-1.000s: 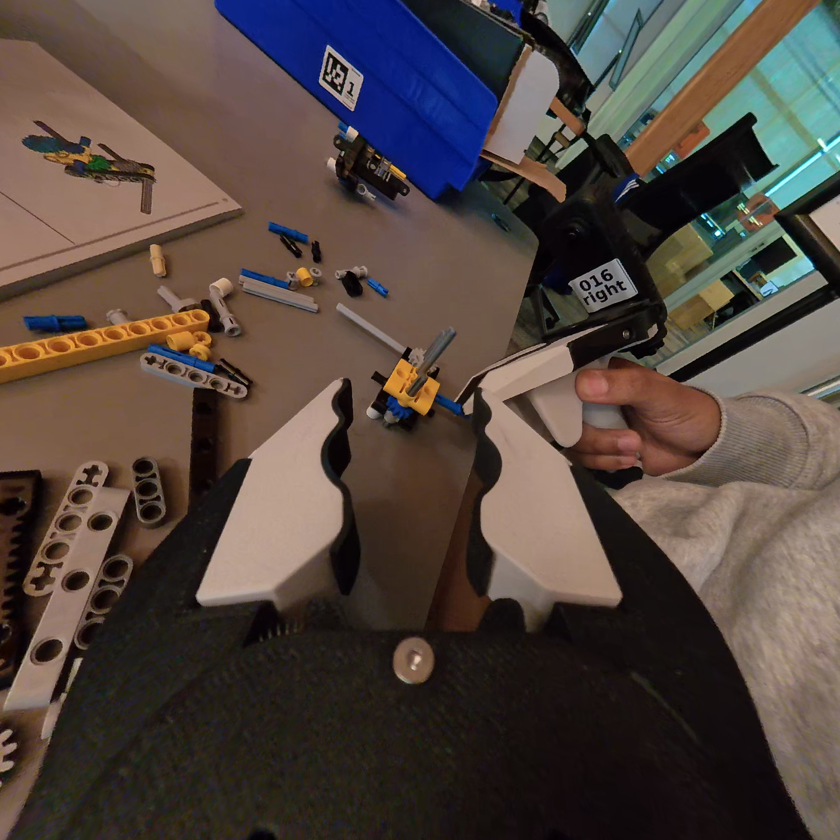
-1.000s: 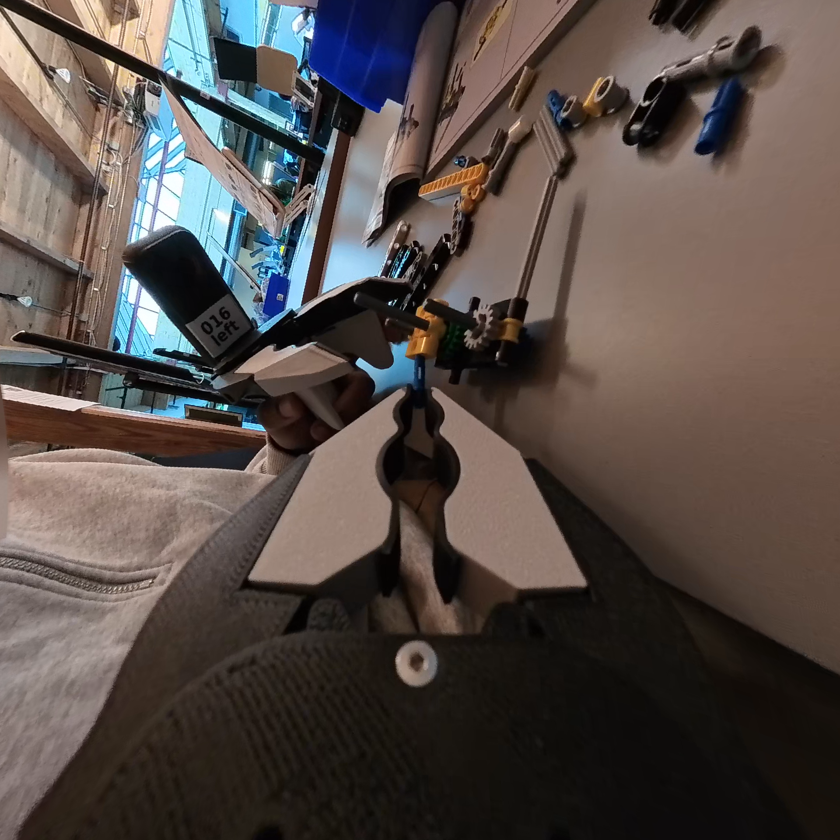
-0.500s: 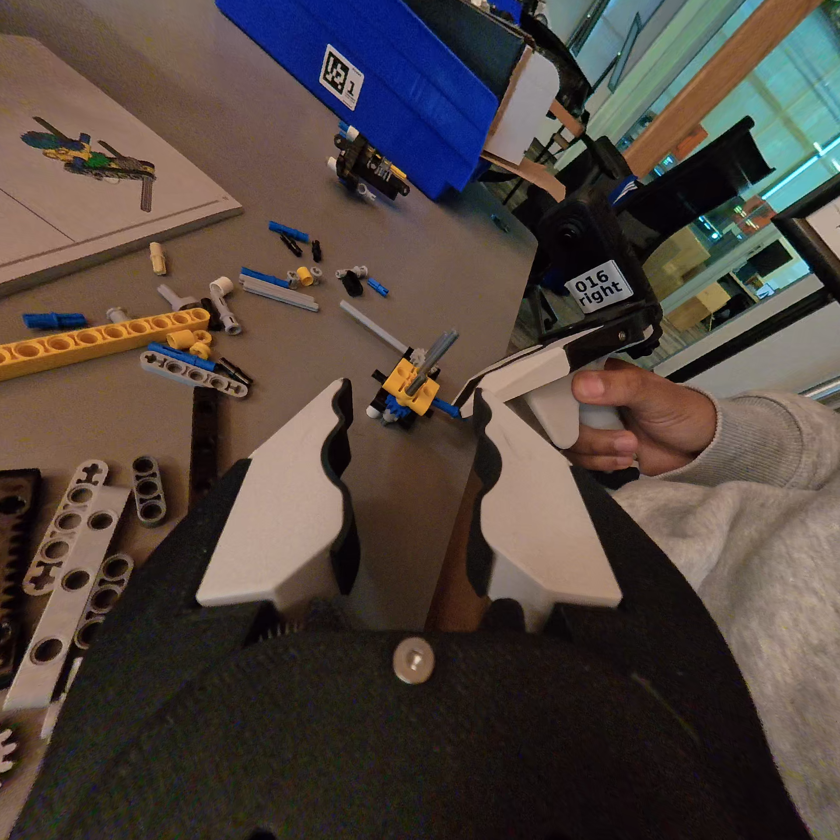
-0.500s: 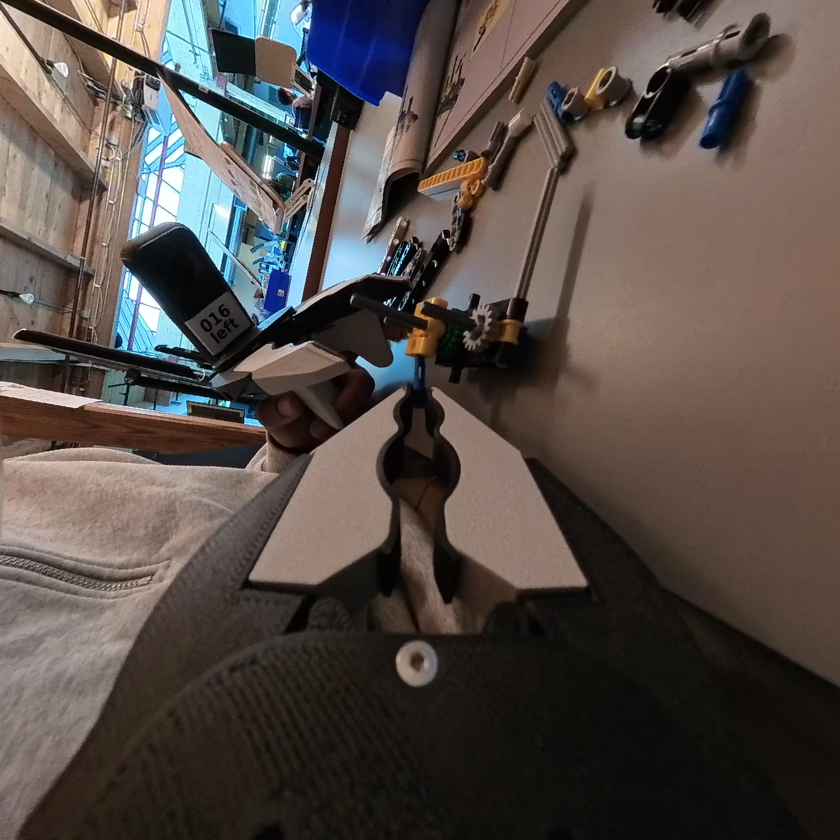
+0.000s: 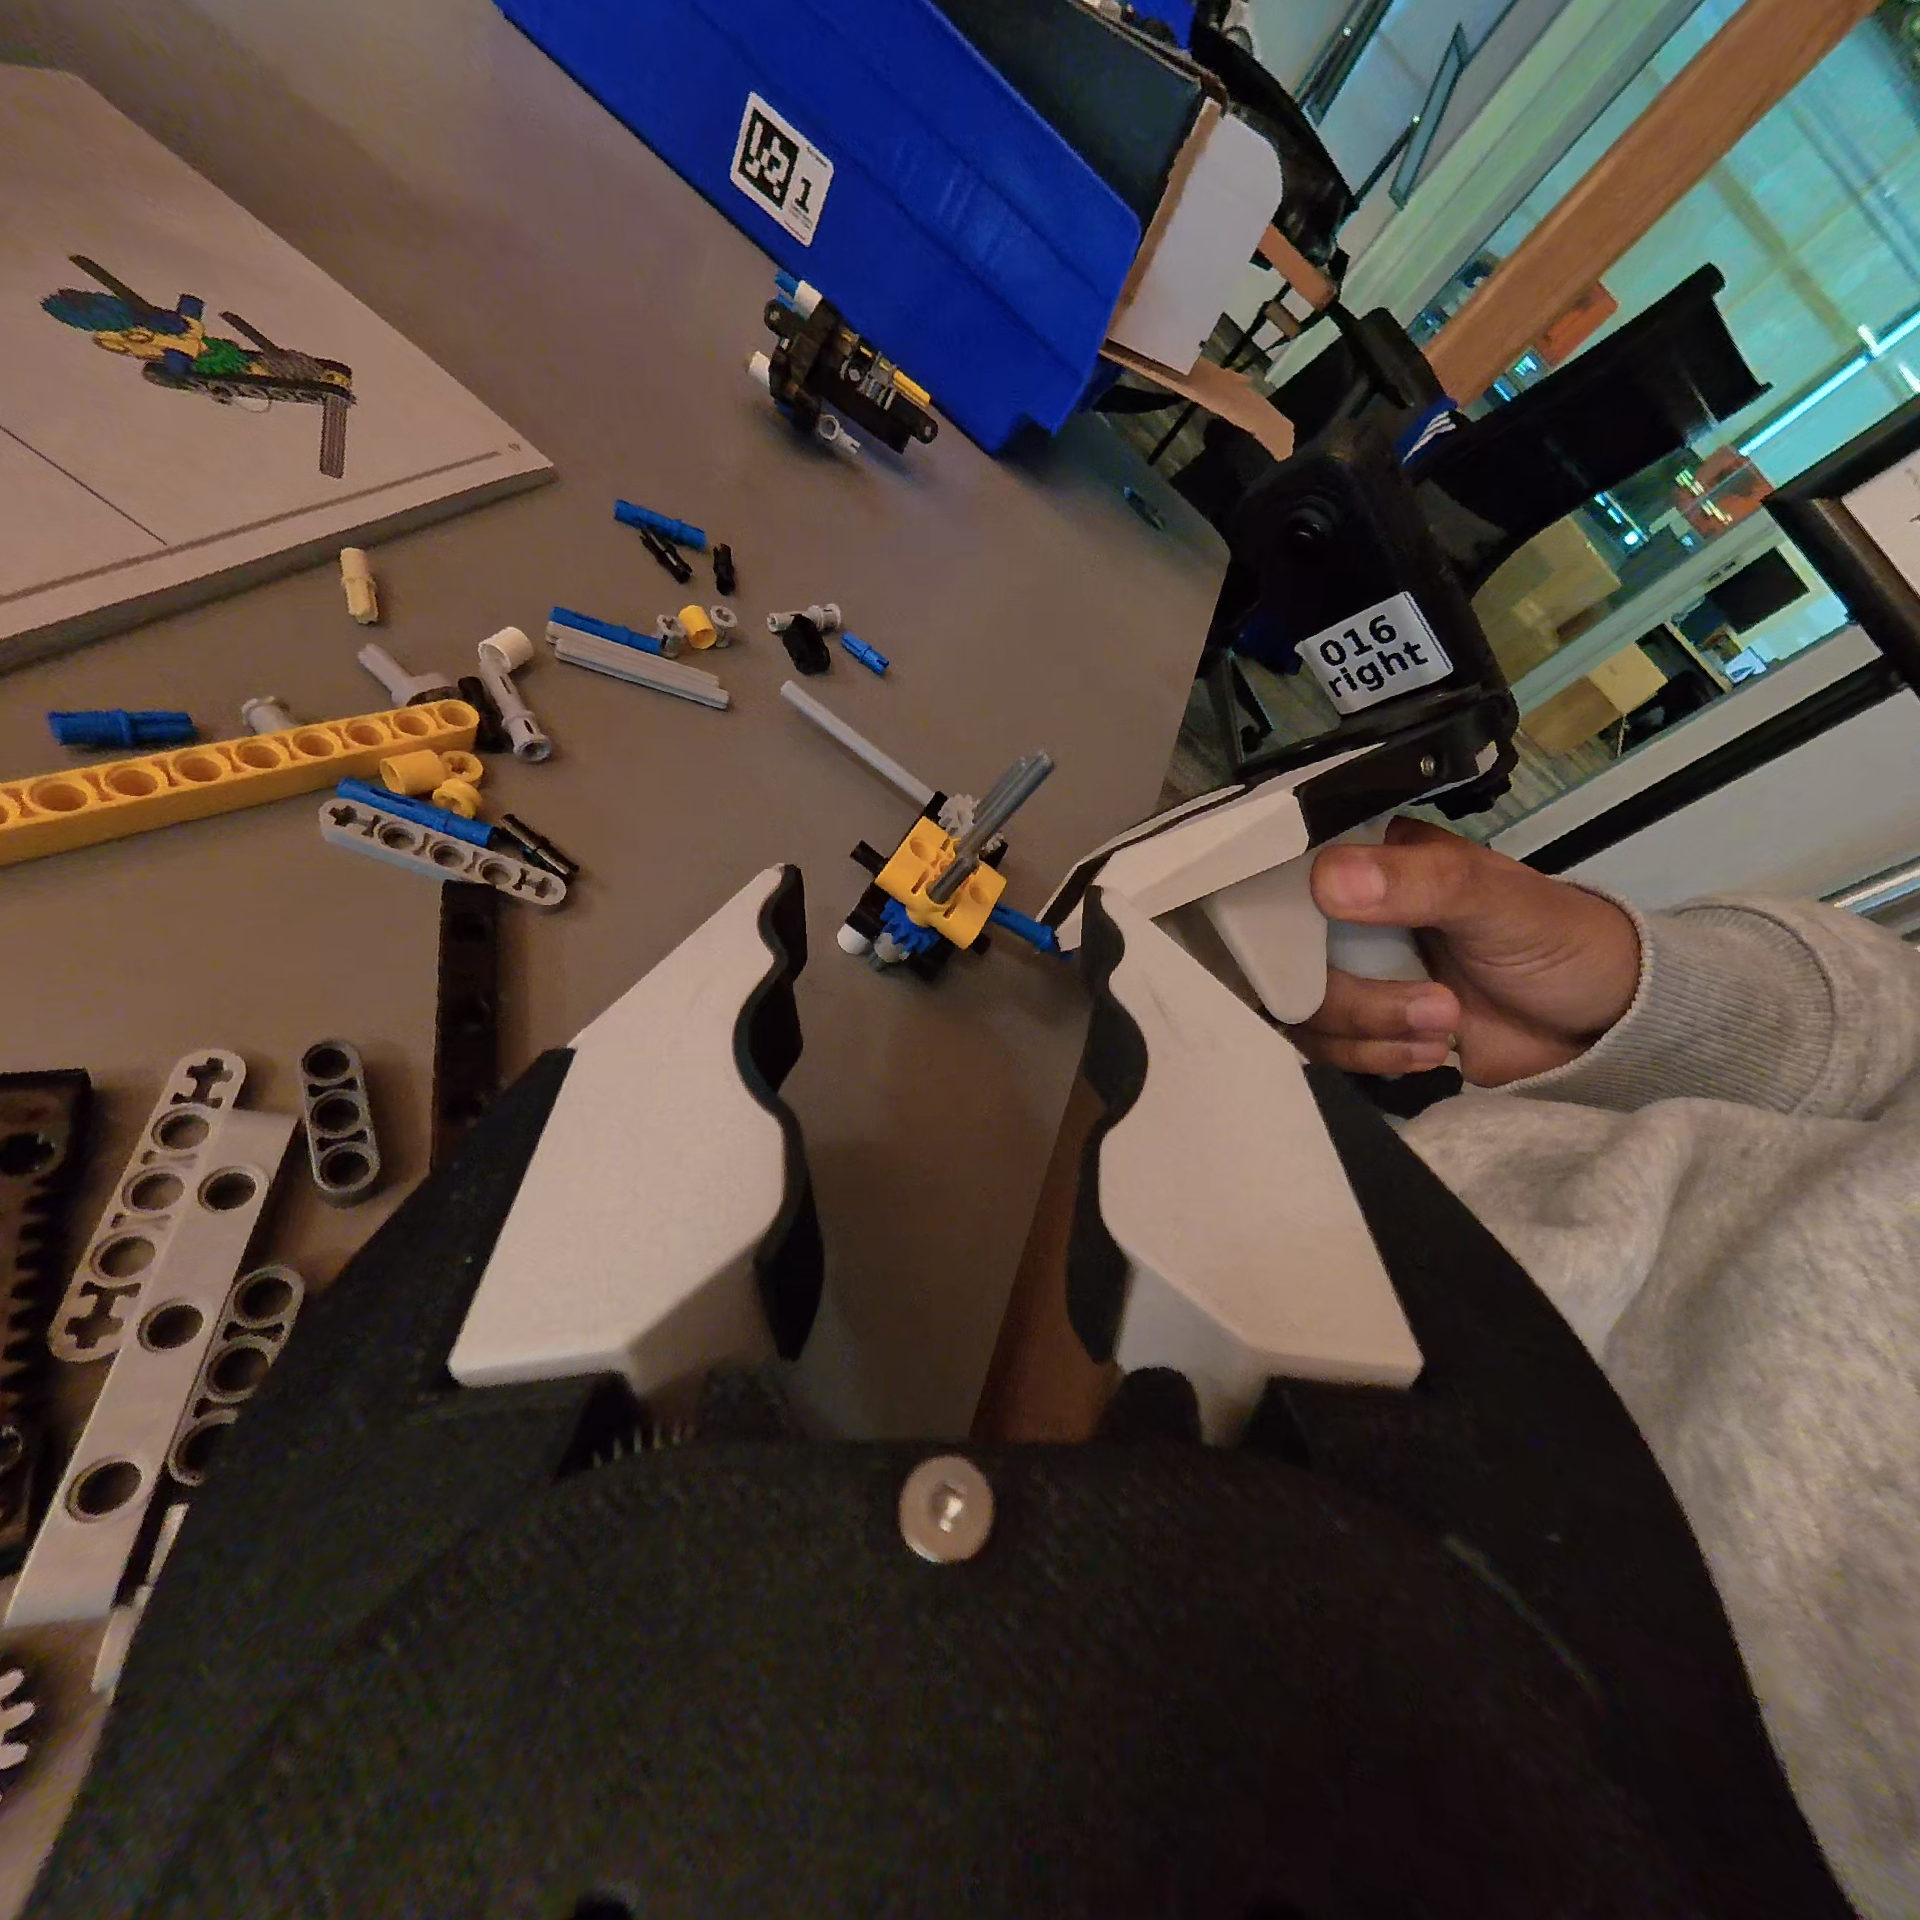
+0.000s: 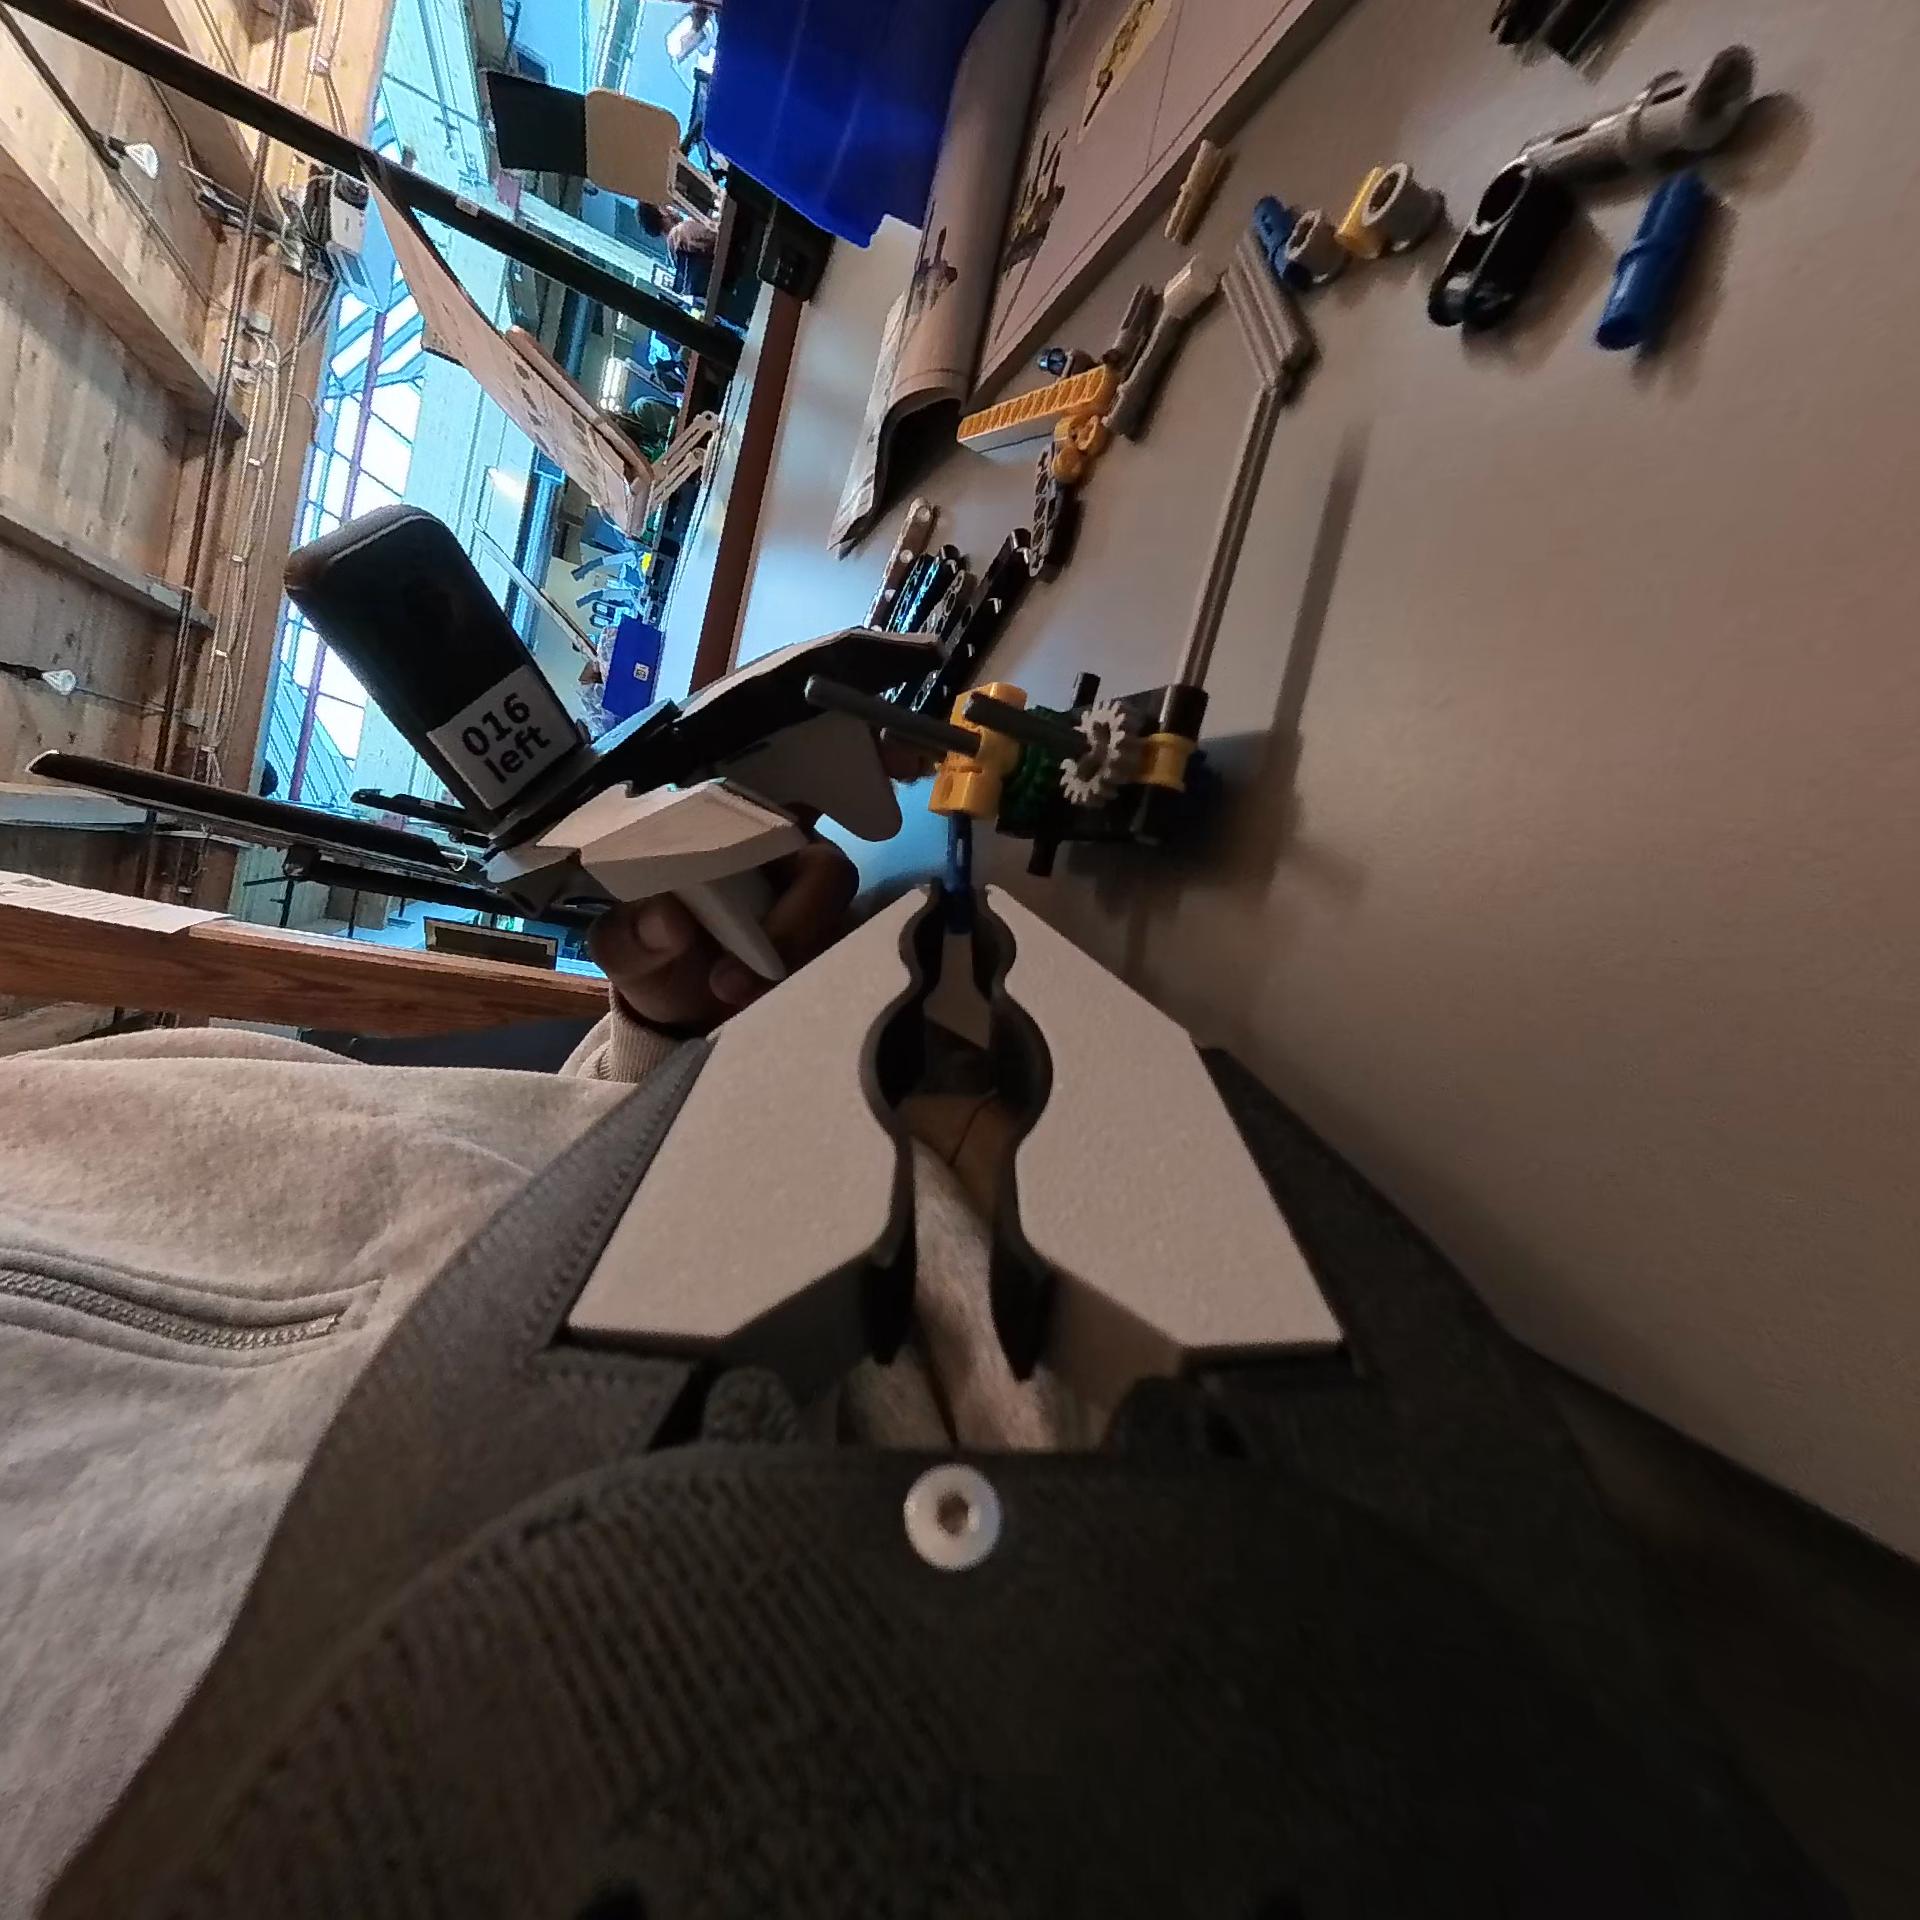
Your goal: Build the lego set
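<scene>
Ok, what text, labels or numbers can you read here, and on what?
I don't read writing out; here is what carries it:
Right unit's white sticker: legible.
Left unit's white sticker: legible.
Coded white tag on blue bin: legible.
Instruction booklet: print too small.

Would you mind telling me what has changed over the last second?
Almost nothing. The right tongs stay shut on the blue pin of the small yellow assembly, which hardly shifts on the table. The left tongs stay open and empty beside it.

left gripper (image 5: 940, 914) agape, right gripper (image 6: 954, 902) pinched closed
</scene>
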Action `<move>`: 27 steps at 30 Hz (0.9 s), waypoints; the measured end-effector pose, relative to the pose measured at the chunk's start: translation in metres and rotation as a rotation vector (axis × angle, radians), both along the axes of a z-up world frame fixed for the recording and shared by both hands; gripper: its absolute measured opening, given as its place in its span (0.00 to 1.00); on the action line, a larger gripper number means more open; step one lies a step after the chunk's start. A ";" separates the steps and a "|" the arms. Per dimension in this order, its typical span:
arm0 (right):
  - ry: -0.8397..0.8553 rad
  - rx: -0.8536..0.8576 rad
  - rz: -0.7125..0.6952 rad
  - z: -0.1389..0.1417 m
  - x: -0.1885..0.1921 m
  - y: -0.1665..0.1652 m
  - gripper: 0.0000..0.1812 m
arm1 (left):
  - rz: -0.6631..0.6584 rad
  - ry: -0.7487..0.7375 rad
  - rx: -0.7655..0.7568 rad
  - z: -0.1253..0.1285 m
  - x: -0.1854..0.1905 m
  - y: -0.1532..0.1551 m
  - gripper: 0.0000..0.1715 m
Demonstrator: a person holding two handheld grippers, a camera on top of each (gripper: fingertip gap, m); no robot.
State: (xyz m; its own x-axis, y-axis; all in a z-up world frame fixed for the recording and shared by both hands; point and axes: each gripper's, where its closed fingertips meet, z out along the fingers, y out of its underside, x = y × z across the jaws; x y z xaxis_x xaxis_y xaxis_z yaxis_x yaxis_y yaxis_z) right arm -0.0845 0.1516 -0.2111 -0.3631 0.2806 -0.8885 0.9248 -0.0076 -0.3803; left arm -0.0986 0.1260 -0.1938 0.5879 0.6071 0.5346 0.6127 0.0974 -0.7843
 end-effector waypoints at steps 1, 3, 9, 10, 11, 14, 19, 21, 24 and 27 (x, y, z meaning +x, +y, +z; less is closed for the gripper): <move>0.000 0.000 0.000 0.000 0.000 0.000 0.01 | -0.001 0.001 -0.003 0.000 0.000 0.000 0.30; 0.000 0.000 0.002 0.000 0.001 0.000 0.01 | -0.004 0.005 -0.011 0.000 0.001 0.001 0.30; -0.004 -0.006 -0.003 0.000 0.001 0.001 0.01 | -0.027 0.015 -0.043 -0.002 0.002 0.007 0.31; -0.007 -0.010 -0.008 0.000 0.001 0.002 0.01 | -0.033 0.016 -0.051 -0.003 0.002 0.009 0.32; -0.011 -0.011 -0.013 -0.001 0.000 0.003 0.01 | -0.040 0.020 -0.063 -0.004 0.002 0.011 0.33; -0.019 -0.014 -0.025 -0.002 -0.001 0.006 0.01 | -0.052 0.039 -0.096 -0.003 0.001 0.014 0.34; -0.028 -0.032 -0.045 -0.001 -0.002 0.007 0.01 | -0.058 0.056 -0.133 -0.001 -0.004 0.016 0.35; -0.034 -0.037 -0.043 -0.001 -0.002 0.006 0.01 | -0.067 0.038 -0.141 -0.004 -0.005 0.017 0.35; -0.037 -0.047 -0.043 0.000 -0.001 0.005 0.02 | -0.094 0.004 -0.137 -0.008 -0.003 0.020 0.34; -0.036 -0.049 -0.049 0.000 -0.001 0.006 0.01 | -0.124 -0.015 -0.138 -0.012 0.002 0.022 0.31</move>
State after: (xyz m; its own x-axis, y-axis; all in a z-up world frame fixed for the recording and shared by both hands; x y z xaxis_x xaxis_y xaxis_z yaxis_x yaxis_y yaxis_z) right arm -0.0859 0.1575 -0.2108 -0.3176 0.2528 -0.9139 0.9359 -0.0710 -0.3450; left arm -0.0963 0.1483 -0.2054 0.6555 0.5983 0.4609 0.6251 -0.0873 -0.7757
